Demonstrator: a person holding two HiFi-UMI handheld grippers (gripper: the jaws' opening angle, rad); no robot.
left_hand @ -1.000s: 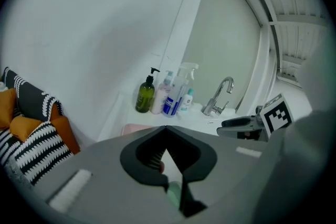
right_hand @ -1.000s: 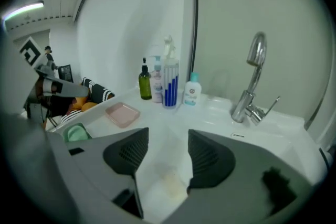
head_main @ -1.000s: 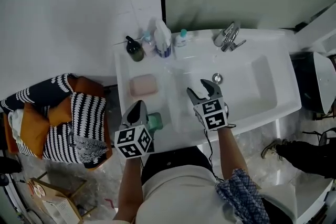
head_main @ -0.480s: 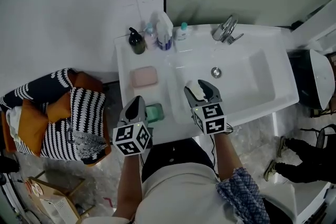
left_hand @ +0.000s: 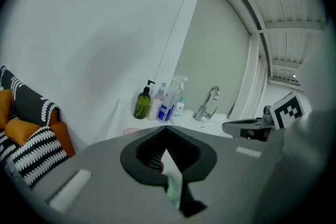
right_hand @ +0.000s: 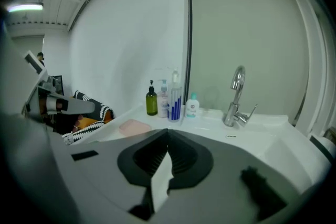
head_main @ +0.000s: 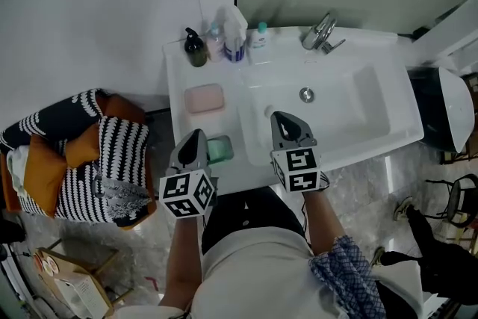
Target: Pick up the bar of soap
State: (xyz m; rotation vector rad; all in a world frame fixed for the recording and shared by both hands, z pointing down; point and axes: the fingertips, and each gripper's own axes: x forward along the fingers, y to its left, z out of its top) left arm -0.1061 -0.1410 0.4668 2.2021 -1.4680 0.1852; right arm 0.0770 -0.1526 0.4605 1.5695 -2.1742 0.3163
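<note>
**Right gripper [head_main: 280,118] snapped shut since the last frame**

Its jaws have just closed from wide open. The pads now meet with nothing between them, angled down over the glossy white basin [head_main: 351,112]. Left gripper [head_main: 197,137] is also pinched together and empty, tilted down at the counter edge. The pink rounded-rectangle soap bar [head_main: 204,98] lies flat on the counter ahead of it, untouched.

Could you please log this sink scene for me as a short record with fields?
pink bar of soap: on the counter, left of the basin, no gripper on it
left gripper: shut, empty, beside the green item
right gripper: jaws just closed, nothing between them, over the basin
bottles: at the wall behind the soap
</note>
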